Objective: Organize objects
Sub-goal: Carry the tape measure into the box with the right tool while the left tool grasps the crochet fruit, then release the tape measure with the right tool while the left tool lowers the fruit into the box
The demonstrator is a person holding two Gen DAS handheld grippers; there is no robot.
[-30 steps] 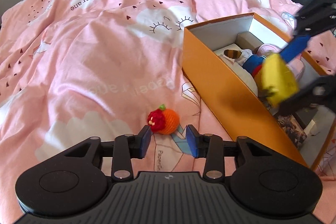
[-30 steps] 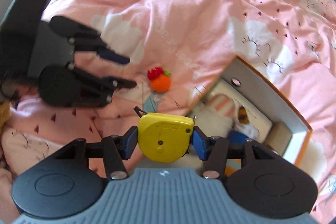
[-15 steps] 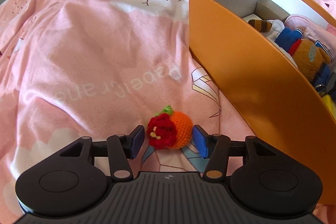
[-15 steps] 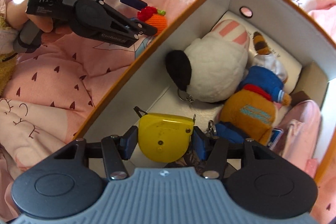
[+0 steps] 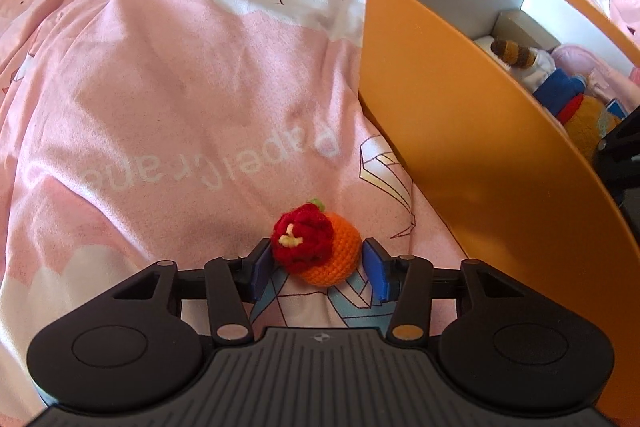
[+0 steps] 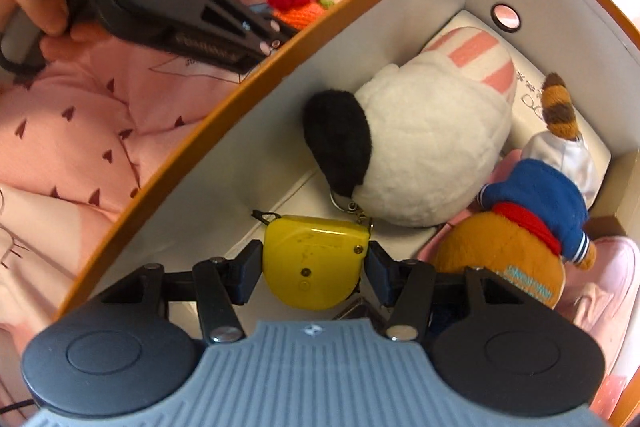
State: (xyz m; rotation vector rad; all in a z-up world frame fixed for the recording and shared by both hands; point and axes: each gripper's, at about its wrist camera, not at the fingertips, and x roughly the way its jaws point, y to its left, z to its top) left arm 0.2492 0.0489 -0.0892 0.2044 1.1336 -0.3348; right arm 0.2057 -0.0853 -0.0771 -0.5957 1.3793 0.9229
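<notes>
— Which colours are seen on the bed?
— A pink duvet (image 5: pixel 180 87) printed with white clouds and dark hearts is shown; a crocheted ball (image 5: pixel 320 253) is worked in orange and red.
— And the box (image 5: pixel 460 131)?
— Orange outside, white inside; a yellow tape measure (image 6: pixel 314 261) is seen there.

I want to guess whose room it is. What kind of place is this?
Most likely a bedroom: a pink quilt with clouds covers a bed, and an orange box on it holds plush toys.
</notes>
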